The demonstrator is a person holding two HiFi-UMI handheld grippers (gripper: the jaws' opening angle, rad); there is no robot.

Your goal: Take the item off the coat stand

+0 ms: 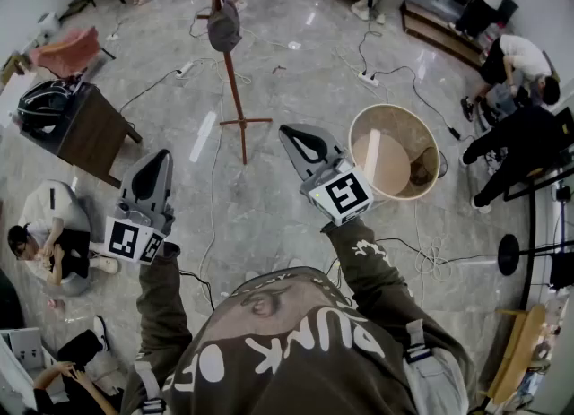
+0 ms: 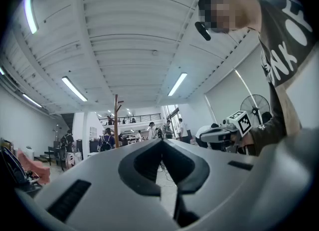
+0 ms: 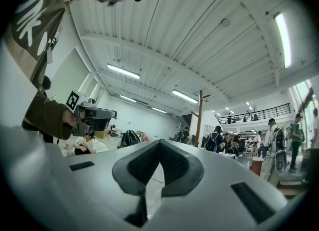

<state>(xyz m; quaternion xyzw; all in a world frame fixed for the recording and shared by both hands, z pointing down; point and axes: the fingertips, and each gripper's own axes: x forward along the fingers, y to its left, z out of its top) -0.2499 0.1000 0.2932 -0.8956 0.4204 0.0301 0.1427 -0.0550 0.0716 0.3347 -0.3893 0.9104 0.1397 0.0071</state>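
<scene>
Right gripper (image 1: 289,133) and left gripper (image 1: 163,157) closed, empty, "PUNK OF" on sweatshirt (image 1: 296,350), dark item (image 1: 223,26) on coat stand (image 1: 237,90)

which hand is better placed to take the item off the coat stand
Right, narrowly: the right hand-held gripper sits nearer the dark item on the coat stand than the left hand-held gripper.

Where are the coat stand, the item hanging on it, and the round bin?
coat stand (image 1: 235,90), head view, middle of its wooden pole.
hanging item (image 1: 223,26), head view, its dark body.
round bin (image 1: 352,146), head view, left rim.
</scene>
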